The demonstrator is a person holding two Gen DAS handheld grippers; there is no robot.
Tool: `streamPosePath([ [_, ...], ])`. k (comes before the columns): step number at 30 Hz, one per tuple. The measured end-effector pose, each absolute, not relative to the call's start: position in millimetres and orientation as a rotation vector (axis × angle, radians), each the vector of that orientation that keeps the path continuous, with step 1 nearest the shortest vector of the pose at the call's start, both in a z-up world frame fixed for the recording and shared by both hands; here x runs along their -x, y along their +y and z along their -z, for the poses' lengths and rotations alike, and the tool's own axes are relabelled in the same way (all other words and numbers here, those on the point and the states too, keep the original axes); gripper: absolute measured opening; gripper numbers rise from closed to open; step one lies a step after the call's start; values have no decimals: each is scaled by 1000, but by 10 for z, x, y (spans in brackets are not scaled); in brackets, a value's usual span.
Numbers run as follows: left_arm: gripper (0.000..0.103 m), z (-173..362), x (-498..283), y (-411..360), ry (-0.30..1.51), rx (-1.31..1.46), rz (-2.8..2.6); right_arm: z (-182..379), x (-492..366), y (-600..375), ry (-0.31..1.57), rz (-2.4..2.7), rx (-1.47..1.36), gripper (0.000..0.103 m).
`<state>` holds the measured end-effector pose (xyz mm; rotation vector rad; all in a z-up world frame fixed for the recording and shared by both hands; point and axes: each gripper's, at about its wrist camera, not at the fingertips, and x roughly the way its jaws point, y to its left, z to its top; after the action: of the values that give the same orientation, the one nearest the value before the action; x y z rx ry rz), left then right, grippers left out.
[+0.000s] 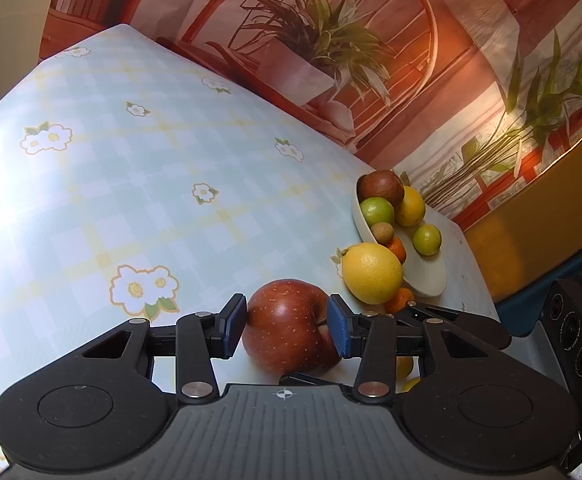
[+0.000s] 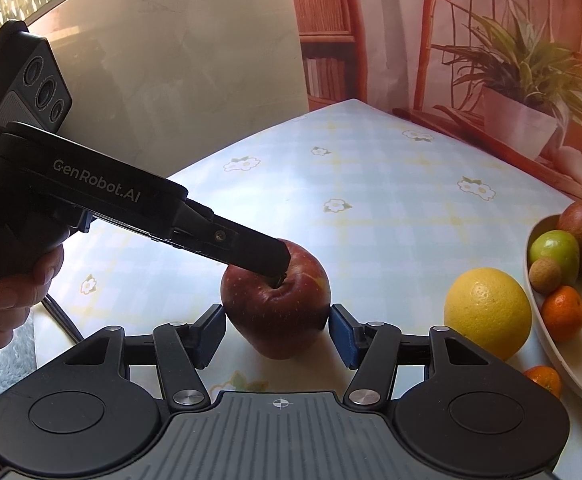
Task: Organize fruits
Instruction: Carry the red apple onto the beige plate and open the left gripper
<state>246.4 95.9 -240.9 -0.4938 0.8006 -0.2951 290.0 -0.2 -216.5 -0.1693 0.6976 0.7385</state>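
From my seat the job looks partly done, and I read it left to right. In the left wrist view my left gripper sits low centre with its blue pads pressed on either side of the red apple, so I judge it clamped on the fruit, which stands on the checked tablecloth. To the right of the apple lies a large yellow citrus on the cloth, just beside the cream bowl at the right of the frame; a small orange peeks out below it, also outside the bowl. Inside the bowl I count a brown fruit, two green ones, a yellow one, a small tan one and an orange, so that share of the sorting seems finished. In the right wrist view the left gripper's body comes in from the upper left, its tip on top of the apple. My right gripper at lower centre has its fingers apart: the left pad stands clear of the apple, the right one is at its skin or nearly so. Still to go, I judge: the apple, the big citrus and the small orange.
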Motion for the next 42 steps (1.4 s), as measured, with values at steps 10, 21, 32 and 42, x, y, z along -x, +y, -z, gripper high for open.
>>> streamPosePath([
  [10, 46, 2124, -2578, 660, 759, 425, 325, 1973, -2808, -362, 600, -688, 90, 53],
  [21, 45, 1912, -3129, -172, 775, 339, 459, 1762, -2902, -1308, 528, -543, 13, 53],
  [32, 45, 2020, -3784, -868, 830, 243, 505, 1793, -3336, -1942, 534, -429, -4, 53],
  [42, 45, 2197, -4212, -995, 900, 215, 483, 2034, -3757, -2086, 579, -409, -30, 53],
])
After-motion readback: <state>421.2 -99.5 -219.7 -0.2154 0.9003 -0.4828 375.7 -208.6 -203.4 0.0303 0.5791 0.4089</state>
